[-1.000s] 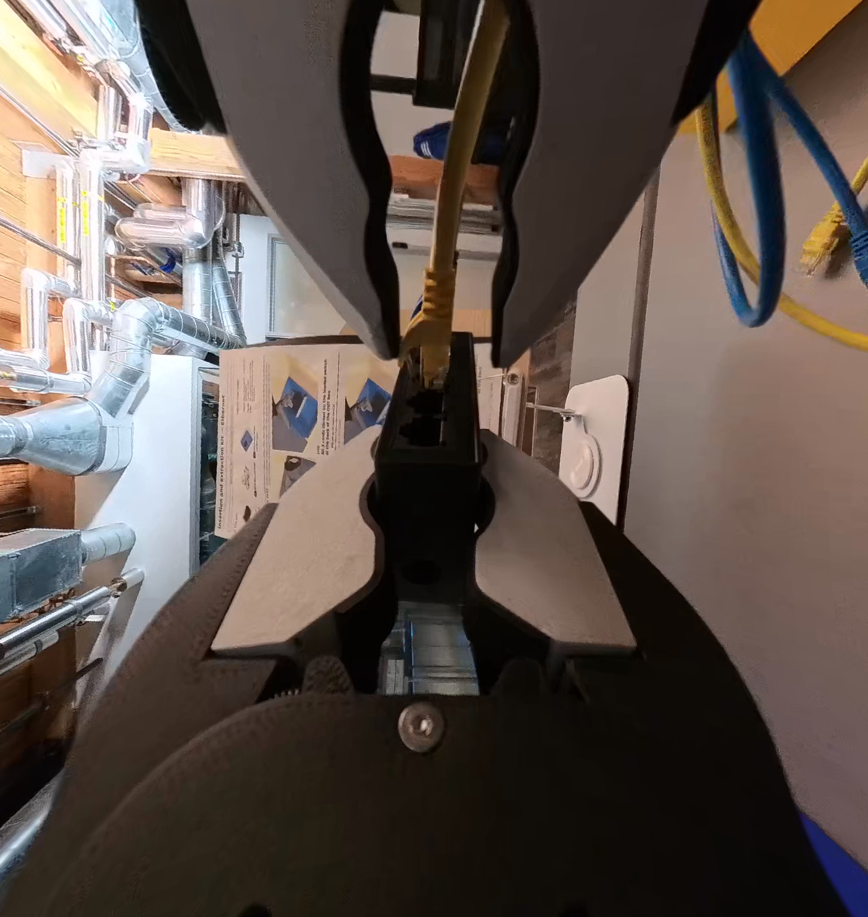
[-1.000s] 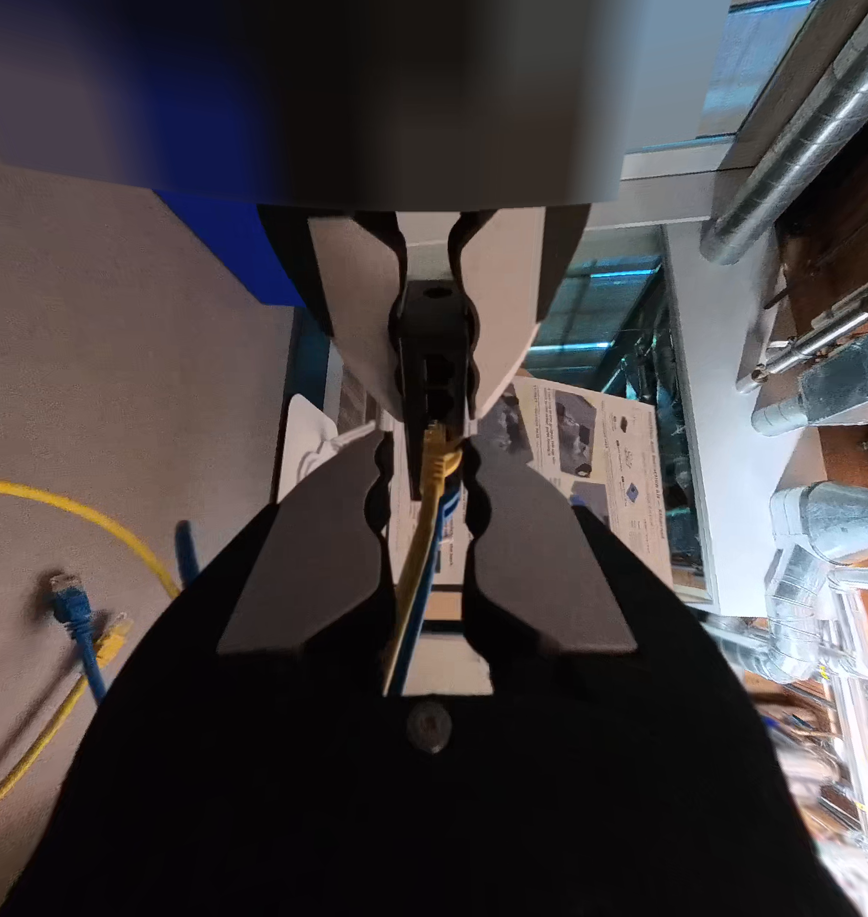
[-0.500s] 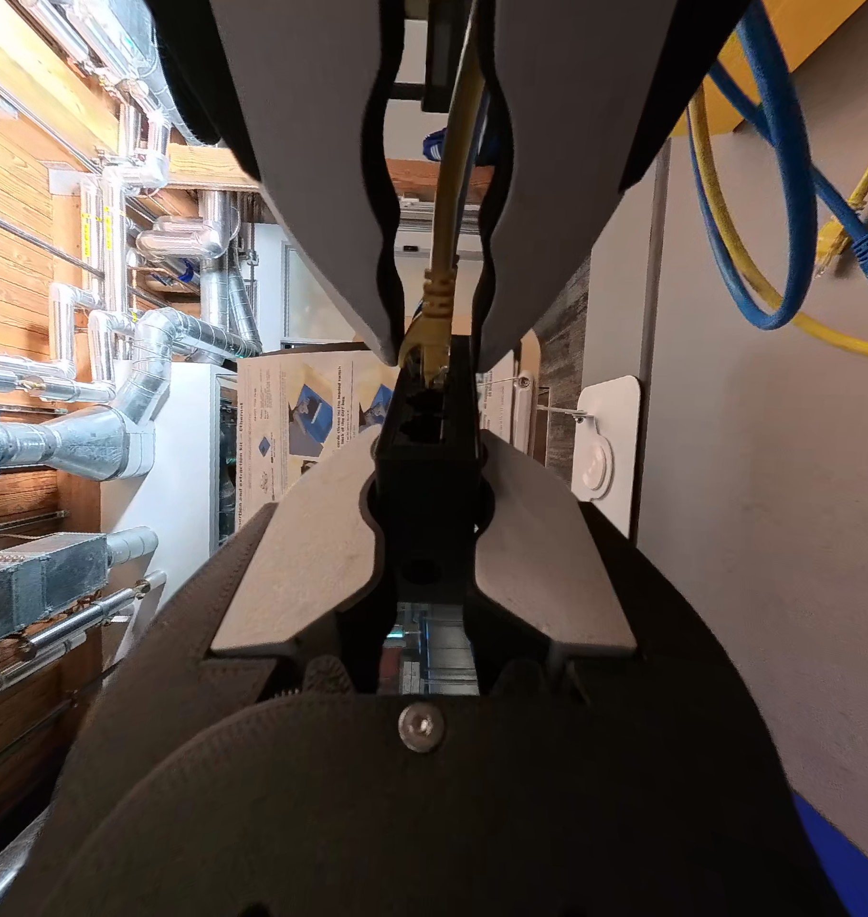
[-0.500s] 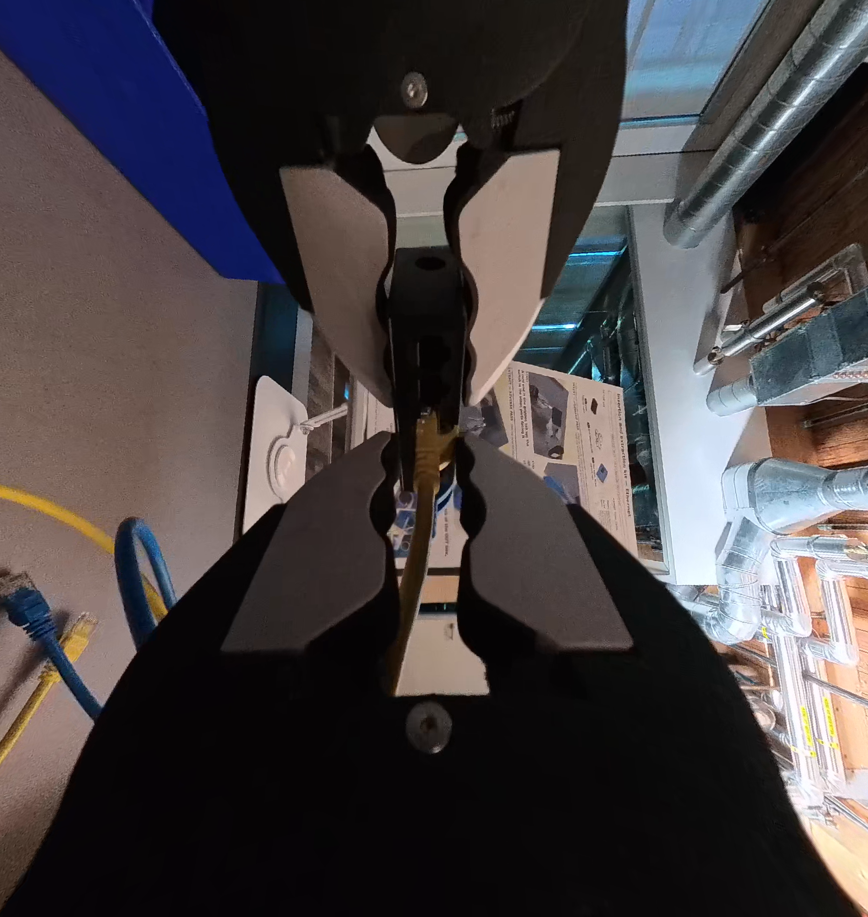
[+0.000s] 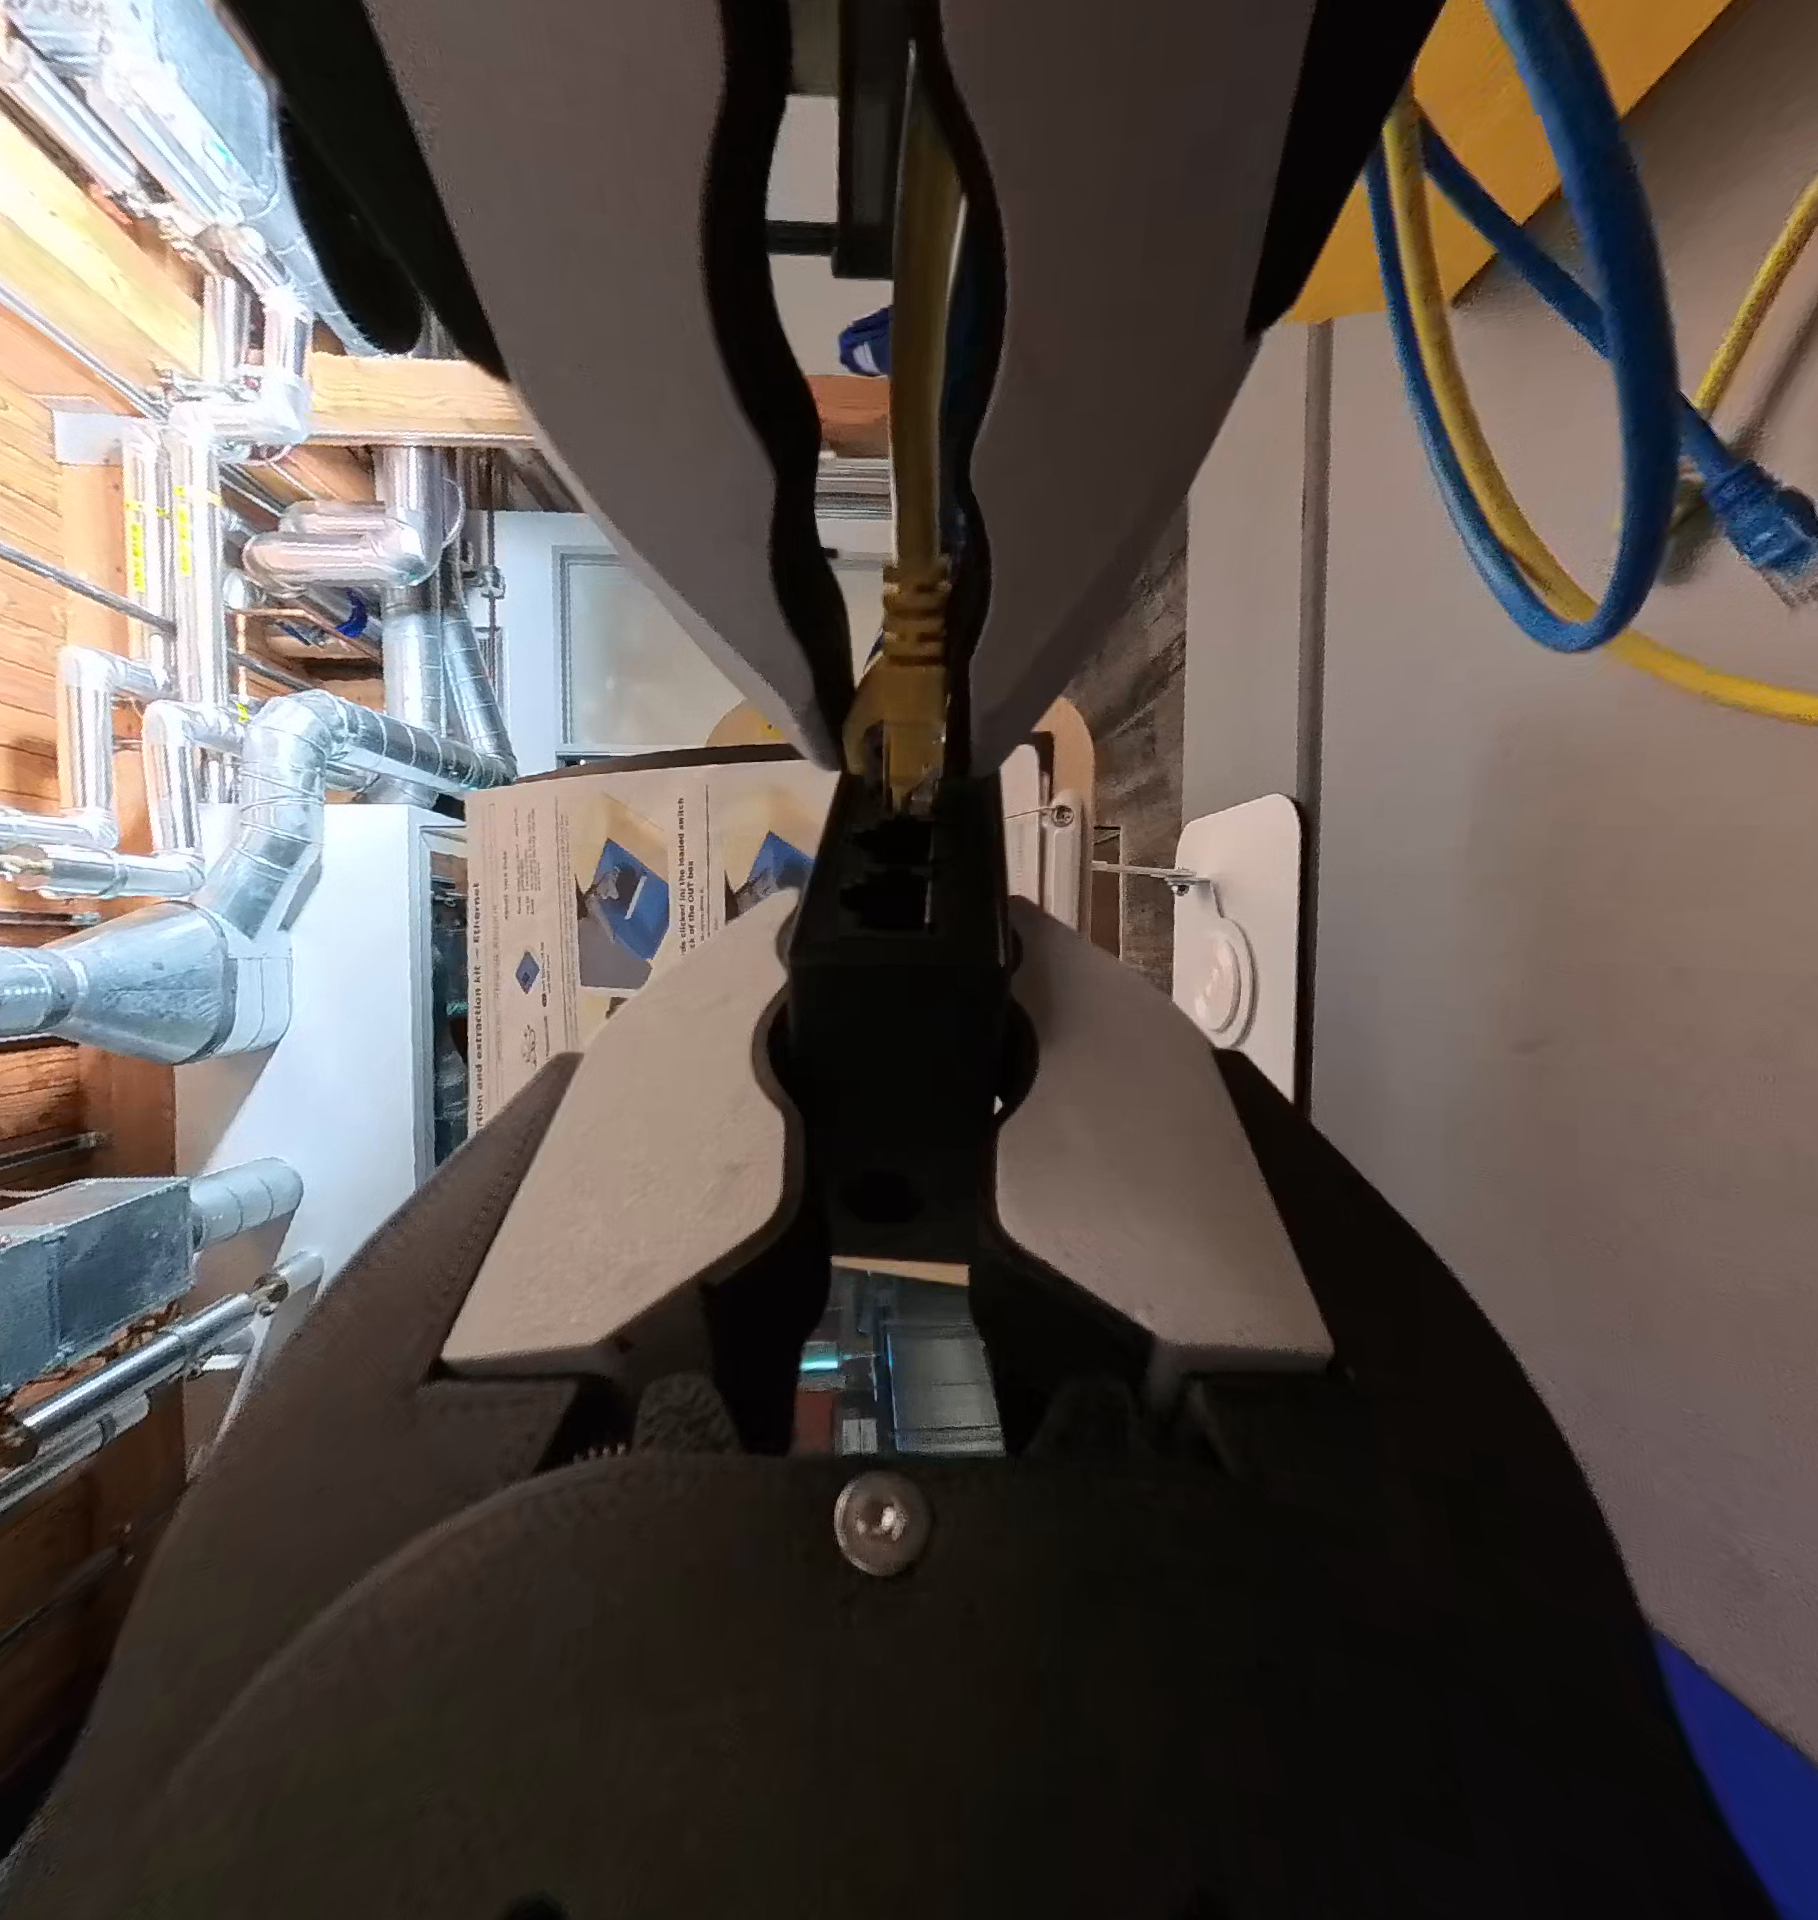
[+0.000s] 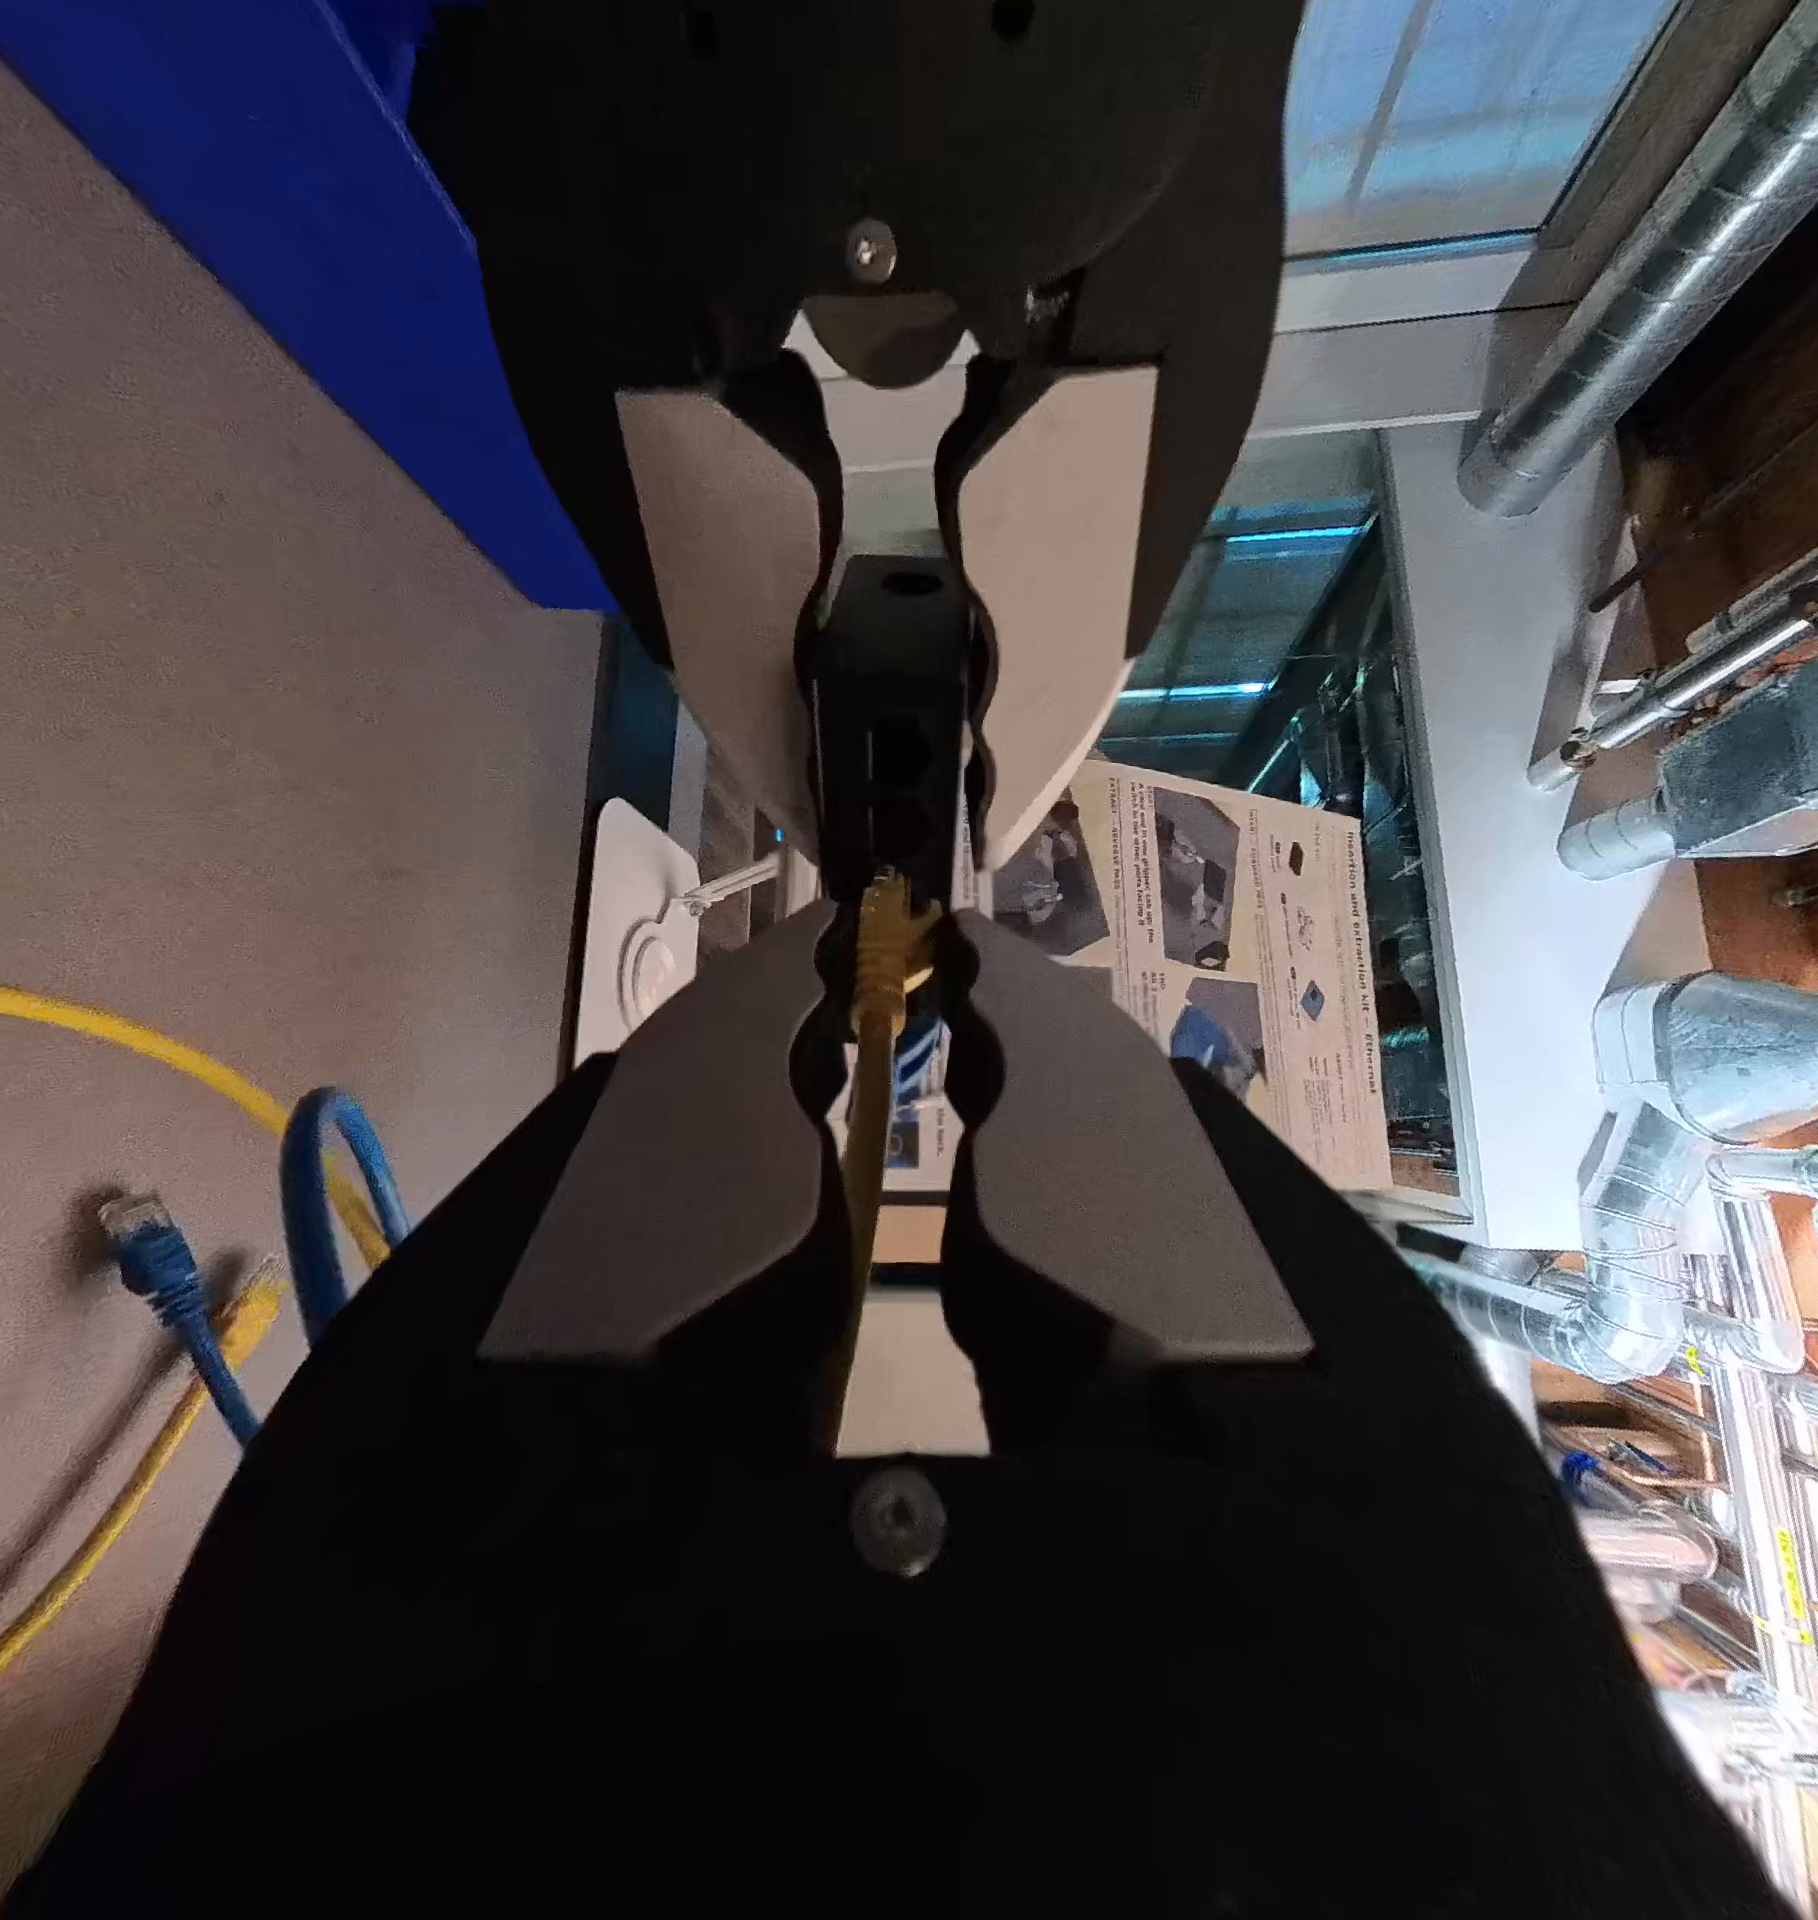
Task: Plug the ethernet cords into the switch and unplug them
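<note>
Held above the grey bench, the left tongs pinch the black switch, two of its ports showing empty. The right tongs pinch one yellow cord, its plug at the switch's end port. Beyond, one blue plug and one yellow plug lie loose on the bench.

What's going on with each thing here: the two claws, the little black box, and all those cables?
left gripper: shut on the switch.
switch: held in the air, two ports showing empty.
right gripper: shut on the yellow cord.
yellow cord: plug tip at the switch's end port; seating unclear.
blue cord: loose on the table, unplugged.
</note>
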Demonstrator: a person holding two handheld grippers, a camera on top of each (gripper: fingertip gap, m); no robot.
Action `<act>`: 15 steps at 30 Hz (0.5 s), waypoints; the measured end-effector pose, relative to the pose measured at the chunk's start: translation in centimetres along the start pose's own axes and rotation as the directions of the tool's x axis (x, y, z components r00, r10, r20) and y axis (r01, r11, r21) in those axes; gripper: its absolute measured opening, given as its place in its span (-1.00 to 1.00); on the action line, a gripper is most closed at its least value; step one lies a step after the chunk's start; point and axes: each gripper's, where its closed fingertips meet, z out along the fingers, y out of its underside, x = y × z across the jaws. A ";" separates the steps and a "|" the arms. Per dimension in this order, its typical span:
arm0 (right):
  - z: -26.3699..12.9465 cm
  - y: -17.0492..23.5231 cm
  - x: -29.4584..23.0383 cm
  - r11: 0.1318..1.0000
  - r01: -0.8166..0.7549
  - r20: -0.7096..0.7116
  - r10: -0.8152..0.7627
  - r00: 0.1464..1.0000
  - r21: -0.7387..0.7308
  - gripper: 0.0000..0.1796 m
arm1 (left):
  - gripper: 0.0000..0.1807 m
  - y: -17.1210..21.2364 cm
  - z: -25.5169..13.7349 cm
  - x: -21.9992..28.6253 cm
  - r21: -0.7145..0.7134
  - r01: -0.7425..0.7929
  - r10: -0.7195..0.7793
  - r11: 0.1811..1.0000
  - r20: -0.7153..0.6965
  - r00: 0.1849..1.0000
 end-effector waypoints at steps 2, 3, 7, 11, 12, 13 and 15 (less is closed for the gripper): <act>0.1 0.3 -0.7 0.999 0.005 0.055 -0.002 0.998 -0.054 -0.84 | -0.68 0.0 0.4 0.9 -0.008 0.015 -0.016 1.000 -0.062 0.998; 0.2 0.6 -1.1 0.997 0.007 0.084 0.000 0.996 -0.078 -0.84 | -0.68 0.0 0.6 1.3 -0.015 0.028 -0.029 0.999 -0.091 0.995; 0.1 1.4 -2.2 0.996 -0.032 0.157 0.046 0.987 -0.087 -0.84 | -0.68 -0.3 1.3 2.3 0.001 0.033 -0.032 0.999 -0.113 0.993; -0.3 1.9 -3.5 0.992 -0.038 0.248 0.067 0.966 -0.120 -0.84 | -0.67 -0.7 1.8 3.6 0.033 0.058 -0.051 0.998 -0.179 0.983; -0.3 2.0 -3.7 0.991 -0.037 0.260 0.070 0.963 -0.127 -0.84 | -0.67 -0.7 2.0 3.9 0.037 0.065 -0.057 0.997 -0.186 0.981; -0.3 2.2 -4.0 0.991 -0.037 0.272 0.071 0.960 -0.128 -0.83 | -0.67 -0.7 2.1 4.2 0.046 0.068 -0.058 0.997 -0.198 0.979; -0.3 2.4 -4.4 0.990 -0.038 0.295 0.077 0.952 -0.135 -0.83 | -0.67 -0.8 2.4 4.7 0.054 0.075 -0.062 0.996 -0.207 0.976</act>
